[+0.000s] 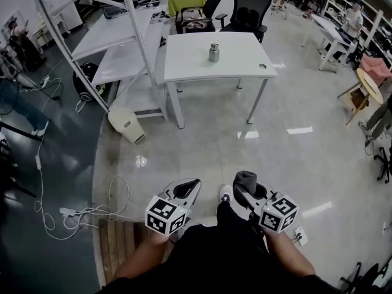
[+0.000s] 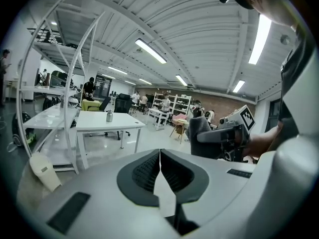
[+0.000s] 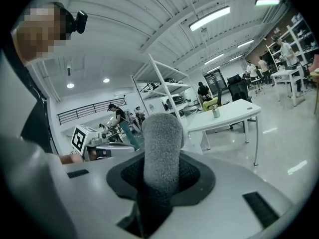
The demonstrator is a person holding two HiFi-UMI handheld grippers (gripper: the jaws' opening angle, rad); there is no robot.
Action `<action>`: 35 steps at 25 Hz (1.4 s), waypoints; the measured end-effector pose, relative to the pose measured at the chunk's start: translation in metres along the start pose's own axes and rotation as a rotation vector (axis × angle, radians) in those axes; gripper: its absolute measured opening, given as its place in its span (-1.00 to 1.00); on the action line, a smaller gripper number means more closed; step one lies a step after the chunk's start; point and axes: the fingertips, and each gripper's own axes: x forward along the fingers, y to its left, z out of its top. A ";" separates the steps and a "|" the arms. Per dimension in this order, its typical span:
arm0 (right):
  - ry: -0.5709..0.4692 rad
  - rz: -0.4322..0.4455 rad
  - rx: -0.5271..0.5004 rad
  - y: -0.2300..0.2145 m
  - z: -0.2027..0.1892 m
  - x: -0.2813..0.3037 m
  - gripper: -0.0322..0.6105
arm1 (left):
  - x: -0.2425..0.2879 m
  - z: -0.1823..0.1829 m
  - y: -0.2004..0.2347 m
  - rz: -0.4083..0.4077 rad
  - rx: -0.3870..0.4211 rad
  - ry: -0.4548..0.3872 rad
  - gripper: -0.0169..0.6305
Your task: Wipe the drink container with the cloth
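Two tools: left tool closed, empty; right tool clamping the grey cloth.

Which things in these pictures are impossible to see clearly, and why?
Small silver metal drink container on the white table: too small in every view to show its lid or any dirt.
Grey fuzzy cloth: lower end hidden inside the right gripper, right gripper view.
Floor near the bottom edge: covered by black clothing, head view.

Open floor up to the table's near edge, tabletop free around the drink container (near its middle), shelving rack crowding the left edge, chairs behind the far edge.
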 end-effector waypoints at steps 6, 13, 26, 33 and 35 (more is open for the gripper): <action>-0.025 0.031 0.040 -0.039 0.020 0.038 -0.55 | 0.032 0.007 0.032 0.006 -0.072 0.018 -0.90; -0.070 0.052 0.034 -0.107 0.075 0.073 -0.56 | 0.098 0.056 0.070 0.009 -0.073 0.004 -0.90; -0.059 0.111 0.086 -0.209 0.138 0.131 -0.55 | 0.218 0.133 0.116 0.058 -0.043 -0.011 -0.90; -0.054 0.070 0.109 -0.255 0.144 0.134 -0.55 | 0.252 0.140 0.130 0.071 -0.059 0.007 -0.90; -0.057 0.058 0.119 -0.266 0.148 0.135 -0.55 | 0.256 0.141 0.133 0.074 -0.069 0.012 -0.90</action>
